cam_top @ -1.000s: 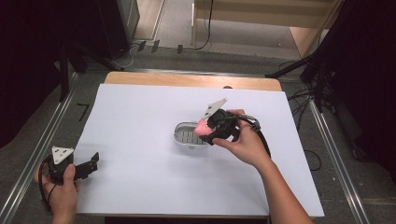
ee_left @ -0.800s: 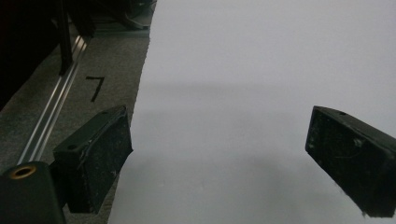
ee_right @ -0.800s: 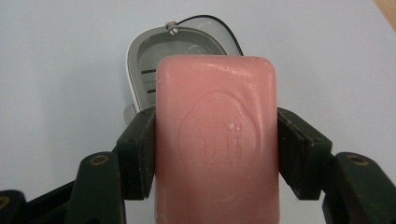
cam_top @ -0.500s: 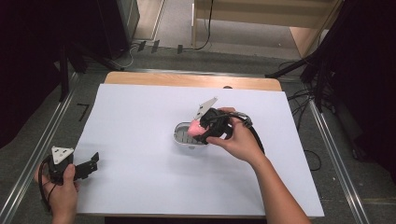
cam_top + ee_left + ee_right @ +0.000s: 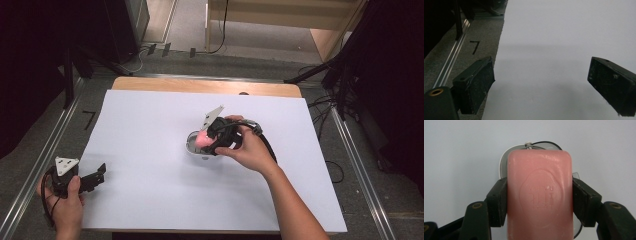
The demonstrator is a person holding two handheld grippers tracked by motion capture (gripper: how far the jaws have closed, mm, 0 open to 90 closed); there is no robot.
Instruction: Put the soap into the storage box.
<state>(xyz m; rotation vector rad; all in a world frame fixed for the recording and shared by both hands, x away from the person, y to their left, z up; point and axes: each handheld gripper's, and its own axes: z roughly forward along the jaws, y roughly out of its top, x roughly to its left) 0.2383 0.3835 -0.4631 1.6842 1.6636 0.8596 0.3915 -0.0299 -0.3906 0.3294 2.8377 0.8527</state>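
My right gripper [image 5: 209, 141] is pinching a pink bar of soap [image 5: 540, 195], one black jaw pressed flat against each long side of it. In the right gripper view the bar stands lengthwise between the jaws, its stamped face turned toward the camera, and the lettering in the oval stamp is too soft for me to read. Past the far end of the bar I see the rim of a small pale soap dish [image 5: 503, 165] with a grey inside, sitting on the white sheet [image 5: 150, 130] that covers the table. From the high view the soap [image 5: 204, 139] hangs over that dish [image 5: 190, 146], a little right of the middle of the sheet; I cannot tell whether the bar touches the dish or is just above it. My right hand [image 5: 247, 147] wraps the gripper body from the right, and the cable trails back along my wrist.

My left gripper [image 5: 96, 173] rests at the near left edge of the sheet, well apart from the dish, held in my left hand [image 5: 65, 200]. Its jaws are spread wide with nothing between them but bare white sheet; beside it, left of the sheet, the grey floor carries a black mark [image 5: 474, 46] shaped like a seven.
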